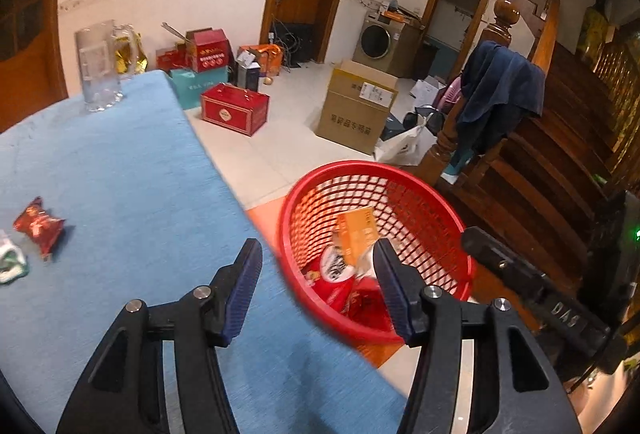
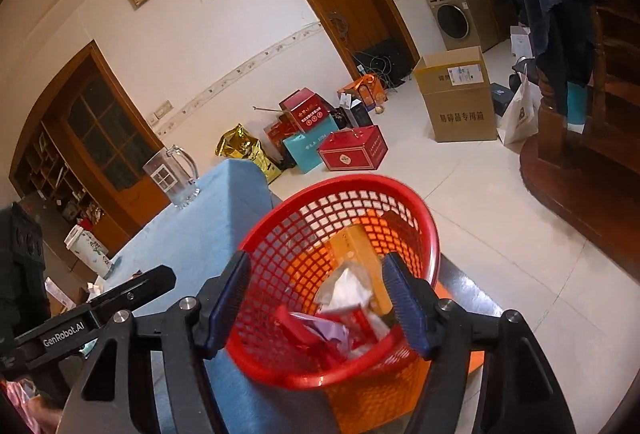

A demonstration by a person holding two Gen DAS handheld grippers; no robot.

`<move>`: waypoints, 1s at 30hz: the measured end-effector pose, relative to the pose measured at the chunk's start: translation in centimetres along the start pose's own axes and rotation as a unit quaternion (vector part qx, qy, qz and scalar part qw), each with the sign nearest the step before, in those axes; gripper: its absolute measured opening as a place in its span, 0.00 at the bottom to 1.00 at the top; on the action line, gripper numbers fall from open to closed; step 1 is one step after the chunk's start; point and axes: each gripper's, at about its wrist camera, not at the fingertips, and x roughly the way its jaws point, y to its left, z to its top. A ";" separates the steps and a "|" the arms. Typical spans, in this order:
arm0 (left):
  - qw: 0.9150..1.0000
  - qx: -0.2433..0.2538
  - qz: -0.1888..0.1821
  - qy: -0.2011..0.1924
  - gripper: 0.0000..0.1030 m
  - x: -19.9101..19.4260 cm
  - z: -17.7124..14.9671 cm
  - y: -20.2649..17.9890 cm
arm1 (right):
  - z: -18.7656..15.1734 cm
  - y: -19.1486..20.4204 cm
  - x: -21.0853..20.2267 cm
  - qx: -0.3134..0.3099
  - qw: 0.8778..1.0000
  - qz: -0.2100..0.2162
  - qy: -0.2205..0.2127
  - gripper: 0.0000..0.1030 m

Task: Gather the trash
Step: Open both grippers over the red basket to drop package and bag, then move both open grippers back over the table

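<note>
A red mesh basket (image 1: pixel 416 202) (image 2: pixel 352 202) stands beside the blue-covered table (image 1: pixel 132 170) (image 2: pixel 208 230). In it lie an orange box (image 1: pixel 356 230) (image 2: pixel 360 246), red wrappers and a clear wrapper (image 2: pixel 344 286). My left gripper (image 1: pixel 316 258) is open and bare, over the table edge and the basket rim. My right gripper (image 2: pixel 316 270) hangs open above the basket, nothing pinched between its pads. On the table at the left lie a red snack wrapper (image 1: pixel 38 226) and a green-white wrapper (image 1: pixel 10 262).
A glass mug (image 1: pixel 98 70) (image 2: pixel 174 174) stands on the table's far end. Red gift boxes (image 1: pixel 234 108) and a cardboard box (image 1: pixel 356 106) (image 2: pixel 458 98) sit on the tiled floor. A wooden staircase (image 1: pixel 560 162) with a blue cloth (image 1: pixel 500 82) rises at the right.
</note>
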 end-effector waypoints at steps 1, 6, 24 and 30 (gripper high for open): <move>1.000 0.001 0.006 -0.003 0.57 -0.4 -0.2 0.2 | -0.2 0.3 -0.1 0.000 1.000 0.002 0.001 0.71; 1.000 -0.001 0.017 -0.014 0.59 -2.8 -1.8 1.5 | -1.7 3.5 0.0 -0.022 0.999 0.022 0.014 0.71; 0.985 -0.066 0.158 -0.020 0.68 -14.5 -7.3 19.3 | -6.1 12.4 2.7 -0.103 0.988 0.091 0.076 0.71; 0.961 -0.141 0.239 -0.016 0.70 -19.2 -7.7 32.1 | -6.6 14.2 3.3 -0.114 0.985 0.101 0.085 0.71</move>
